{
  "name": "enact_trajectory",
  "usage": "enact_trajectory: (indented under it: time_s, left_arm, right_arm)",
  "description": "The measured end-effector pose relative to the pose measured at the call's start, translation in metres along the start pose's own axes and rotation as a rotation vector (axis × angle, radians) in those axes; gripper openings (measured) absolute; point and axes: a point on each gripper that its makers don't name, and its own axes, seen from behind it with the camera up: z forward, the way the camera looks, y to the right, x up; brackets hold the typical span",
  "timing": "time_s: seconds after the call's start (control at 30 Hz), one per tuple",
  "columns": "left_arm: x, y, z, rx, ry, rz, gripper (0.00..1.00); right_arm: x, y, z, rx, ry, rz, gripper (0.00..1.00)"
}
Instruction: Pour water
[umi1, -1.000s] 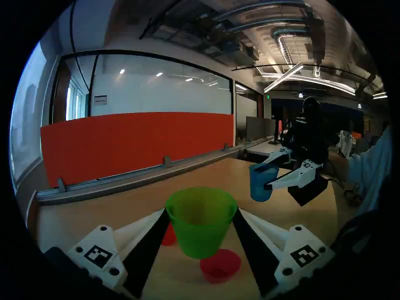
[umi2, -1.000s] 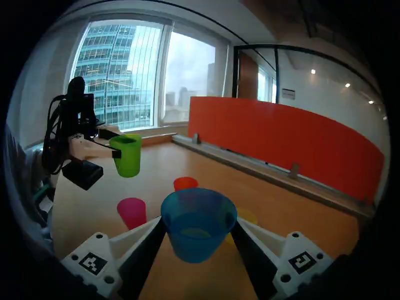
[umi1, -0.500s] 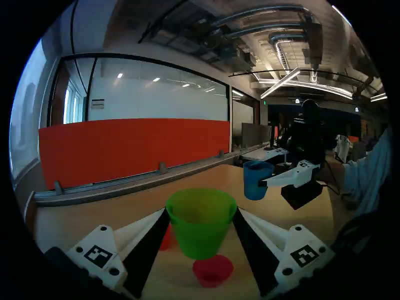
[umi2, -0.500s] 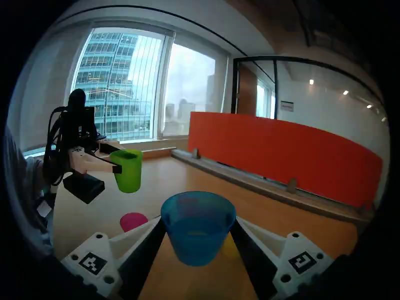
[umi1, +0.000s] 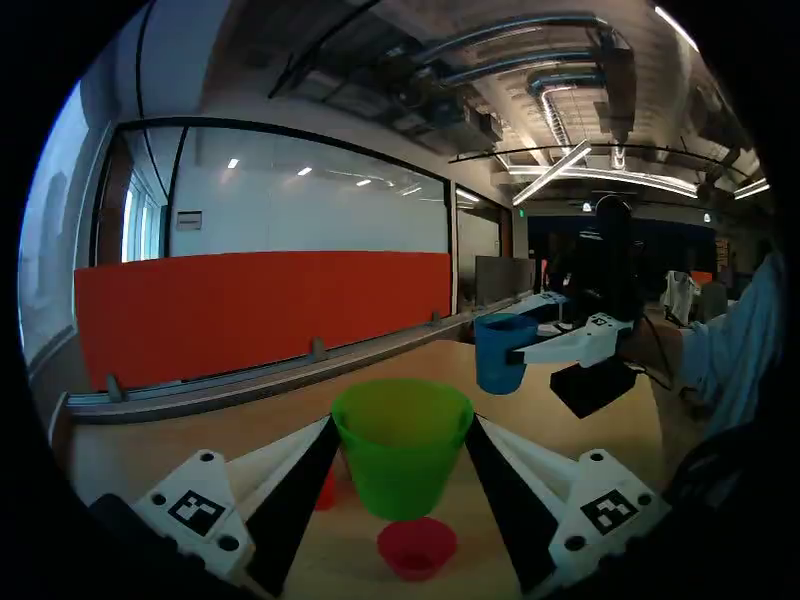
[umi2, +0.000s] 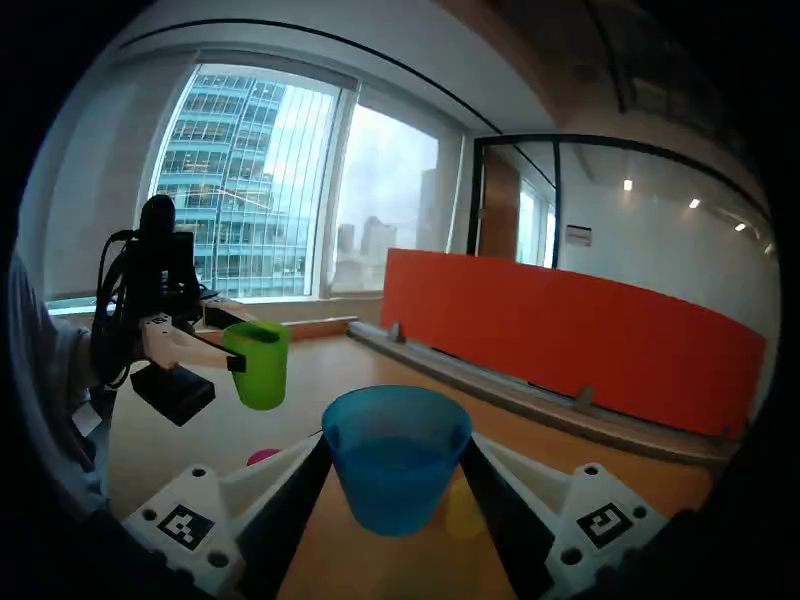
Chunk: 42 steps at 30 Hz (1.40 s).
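Clamps green cup (umi1: 402, 455) in left gripper (umi1: 402, 425), blue cup (umi2: 397, 480) in right gripper (umi2: 397, 440), pre-pour; likely needs rims aligned, then tilt.

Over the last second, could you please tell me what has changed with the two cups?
Both grippers rose: the left gripper lifted the green cup and the right gripper the blue cup higher above the table. Both stay shut on their cups, upright; no pouring yet.

Office; glass partition (umi1: 300, 205); high-rise windows (umi2: 250, 190)
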Motion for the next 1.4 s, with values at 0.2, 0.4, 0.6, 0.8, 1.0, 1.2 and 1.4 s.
enact_trajectory:
  time_s: [0.2,0.4,0.6,0.8,1.0,1.2,1.4]
  left_arm:
    - [0.001,0.005,-0.001,-0.016,0.006,0.001,0.88]
    - [0.002,0.013,-0.001,-0.033,0.011,0.009,0.88]
    - [0.001,0.019,0.000,-0.046,0.008,0.008,0.88]
    - [0.001,0.023,0.002,-0.052,0.009,0.006,0.88]
    - [0.003,0.025,0.001,-0.050,0.019,-0.007,0.87]
    - [0.003,0.026,0.001,-0.051,0.021,-0.009,0.87]
    - [0.004,0.029,0.000,-0.054,0.022,-0.008,0.87]
  right_arm:
    - [0.008,0.001,0.000,0.000,0.012,-0.012,0.90]
    - [0.017,0.002,0.000,0.005,0.023,-0.037,0.90]
    - [0.027,0.003,0.001,0.004,0.032,-0.074,0.90]
    - [0.040,0.005,0.002,-0.001,0.047,-0.115,0.90]
    - [0.053,0.006,0.004,0.001,0.061,-0.157,0.90]
    - [0.068,0.006,0.007,0.002,0.067,-0.220,0.90]
    - [0.082,0.005,0.011,0.009,0.074,-0.281,0.90]
